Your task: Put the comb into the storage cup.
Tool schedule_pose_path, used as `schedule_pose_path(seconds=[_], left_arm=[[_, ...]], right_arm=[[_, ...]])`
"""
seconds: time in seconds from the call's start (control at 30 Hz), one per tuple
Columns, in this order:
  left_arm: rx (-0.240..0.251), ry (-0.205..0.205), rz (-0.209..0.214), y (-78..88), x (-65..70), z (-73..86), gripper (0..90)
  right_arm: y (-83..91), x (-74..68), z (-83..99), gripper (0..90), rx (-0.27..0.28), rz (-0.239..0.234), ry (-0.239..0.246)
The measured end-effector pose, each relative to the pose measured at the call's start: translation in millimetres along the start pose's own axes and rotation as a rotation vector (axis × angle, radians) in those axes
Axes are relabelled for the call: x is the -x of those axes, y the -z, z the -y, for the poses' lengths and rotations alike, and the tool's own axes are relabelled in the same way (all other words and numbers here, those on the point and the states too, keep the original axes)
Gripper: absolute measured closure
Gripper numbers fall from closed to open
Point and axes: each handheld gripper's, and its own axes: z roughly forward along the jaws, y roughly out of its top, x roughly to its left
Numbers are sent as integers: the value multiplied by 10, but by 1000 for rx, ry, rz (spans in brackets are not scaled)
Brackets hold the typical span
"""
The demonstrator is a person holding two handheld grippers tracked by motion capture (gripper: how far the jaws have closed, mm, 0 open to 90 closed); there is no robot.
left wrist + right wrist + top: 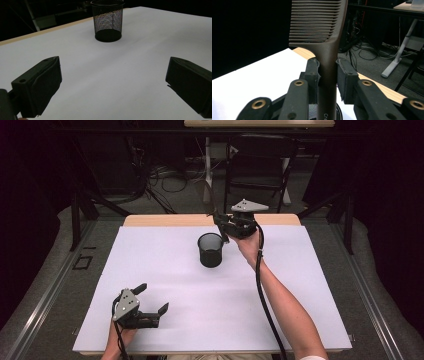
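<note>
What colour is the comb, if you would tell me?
Dark brown comb, clearest in the right gripper view.

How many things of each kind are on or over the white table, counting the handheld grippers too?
Mesh cup: 1
Comb: 1, clamped in the right gripper above the cup
Grippers: 2, the right gripper and the left gripper, whose jaws are open with nothing between them
Total: 4
</note>
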Motion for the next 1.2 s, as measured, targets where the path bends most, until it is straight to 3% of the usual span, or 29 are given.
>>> schedule_pose_path(seconds=[0.17,1.2], left_arm=[[2,-2,-5,4,6,-4,5],[0,0,-6,13,0,1,5]], right_arm=[[-33,-1,17,727,12,-7,-13],[-203,-78,76,727,72,-6,20]])
